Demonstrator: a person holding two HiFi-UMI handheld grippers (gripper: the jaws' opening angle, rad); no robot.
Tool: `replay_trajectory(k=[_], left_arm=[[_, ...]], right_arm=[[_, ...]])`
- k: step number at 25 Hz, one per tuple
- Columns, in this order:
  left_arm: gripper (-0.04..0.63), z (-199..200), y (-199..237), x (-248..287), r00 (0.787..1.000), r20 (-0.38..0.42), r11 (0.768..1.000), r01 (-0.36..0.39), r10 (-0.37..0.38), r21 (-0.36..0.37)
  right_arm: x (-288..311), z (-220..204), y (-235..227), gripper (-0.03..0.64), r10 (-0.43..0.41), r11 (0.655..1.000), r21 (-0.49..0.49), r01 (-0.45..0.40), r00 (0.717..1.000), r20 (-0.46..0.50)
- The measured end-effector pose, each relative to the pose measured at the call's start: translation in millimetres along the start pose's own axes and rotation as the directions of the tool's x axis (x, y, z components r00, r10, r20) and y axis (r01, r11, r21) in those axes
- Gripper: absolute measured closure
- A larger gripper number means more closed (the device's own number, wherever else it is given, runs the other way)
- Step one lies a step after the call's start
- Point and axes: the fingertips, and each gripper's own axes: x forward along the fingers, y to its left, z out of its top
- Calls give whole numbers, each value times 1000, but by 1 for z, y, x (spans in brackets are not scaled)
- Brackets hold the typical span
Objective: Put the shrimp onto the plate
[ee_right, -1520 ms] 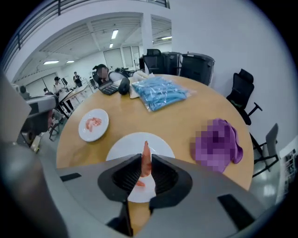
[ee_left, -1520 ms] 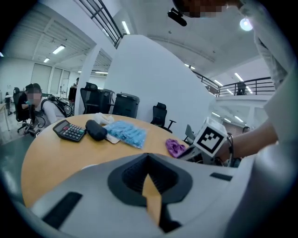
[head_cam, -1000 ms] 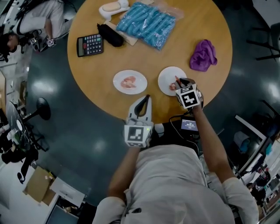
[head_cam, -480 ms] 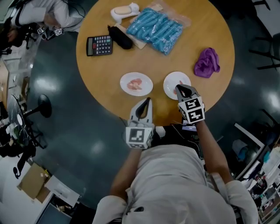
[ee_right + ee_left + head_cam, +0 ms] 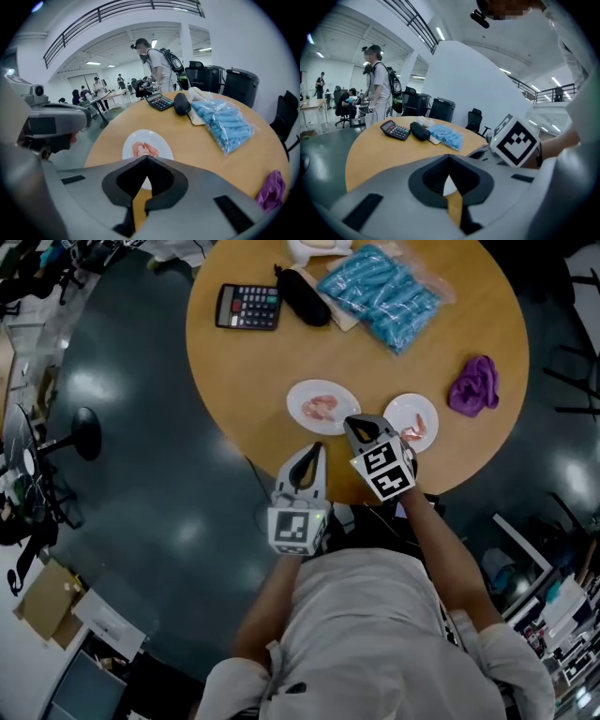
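Note:
Two white plates sit near the round table's front edge. The left plate (image 5: 302,396) (image 5: 161,145) holds pink shrimp (image 5: 322,408) (image 5: 145,149). More shrimp (image 5: 414,431) lies on the right plate (image 5: 401,410). My right gripper (image 5: 352,424) (image 5: 146,160) hovers between the two plates, aimed at the left one, shut with nothing in it. My left gripper (image 5: 315,450) (image 5: 449,162) hangs at the table's front edge below the left plate, shut and empty too.
At the table's far side lie a calculator (image 5: 247,307) (image 5: 160,101), a black case (image 5: 304,284) (image 5: 181,105) and a bag of blue pieces (image 5: 386,294) (image 5: 224,123). A purple cloth (image 5: 475,384) lies right of the plates. People stand beyond the table.
My right gripper has swung left, from over the right plate to the gap between the plates. Shrimp stays on the right plate. The left gripper has hardly moved.

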Motion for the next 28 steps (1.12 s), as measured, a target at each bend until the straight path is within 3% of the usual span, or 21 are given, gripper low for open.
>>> replay_trajectory(k=[5, 11, 16, 21, 28], left_arm=[[589, -9, 21, -4, 1000, -10, 1000, 10, -10, -21], [588, -16, 35, -7, 1000, -13, 998, -1, 1, -67], [588, -19, 40, -7, 1000, -11, 996, -6, 5, -94], [588, -25, 46, -7, 1000, -17, 993, -18, 16, -115], [588, -29, 49, -5, 999, -23, 991, -26, 24, -129]], right_arm=[[26, 35, 0, 600, 6, 978, -209, -11, 1000, -28], [67, 50, 4, 593, 35, 920, -381, -94, 986, -161], [84, 34, 15, 554, 87, 884, -419, -205, 955, -284], [91, 24, 16, 537, 87, 859, -444, -254, 928, -363], [101, 19, 15, 537, 93, 814, -462, -351, 865, -492]])
